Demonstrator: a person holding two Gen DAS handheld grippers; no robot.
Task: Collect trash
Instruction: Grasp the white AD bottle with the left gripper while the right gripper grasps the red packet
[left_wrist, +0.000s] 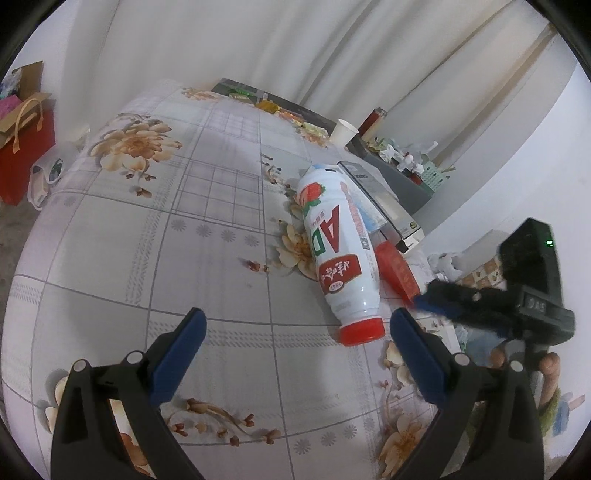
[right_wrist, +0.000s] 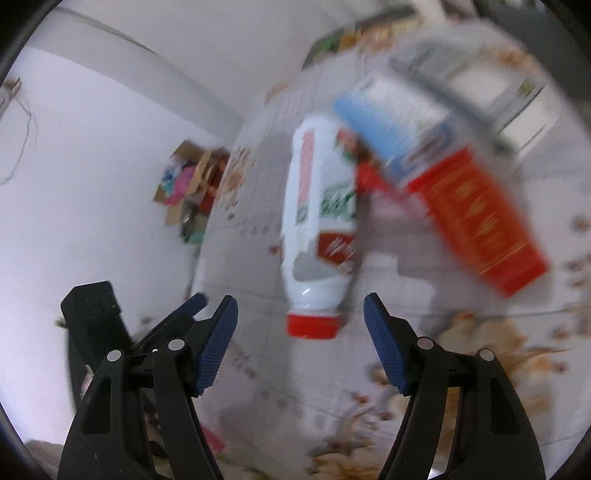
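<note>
While the right gripper (right_wrist: 299, 332) is held spread with the red cap just ahead of its pads, nothing is gripped yet, and the left gripper (left_wrist: 297, 349) is likewise spread and empty. If closed on the cap alone, the white bottle (right_wrist: 319, 221), lying on the floral tablecloth (left_wrist: 147, 229), could be rolled away. A red box (right_wrist: 480, 218) and blue carton (right_wrist: 395, 125) are crowded against it.

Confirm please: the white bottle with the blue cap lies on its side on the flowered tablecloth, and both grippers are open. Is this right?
Not quite. The cap is red, not blue, as the left wrist view shows. The rest holds: the white bottle lies on its side on the flowered tablecloth, and the left gripper and right gripper are open.
</note>
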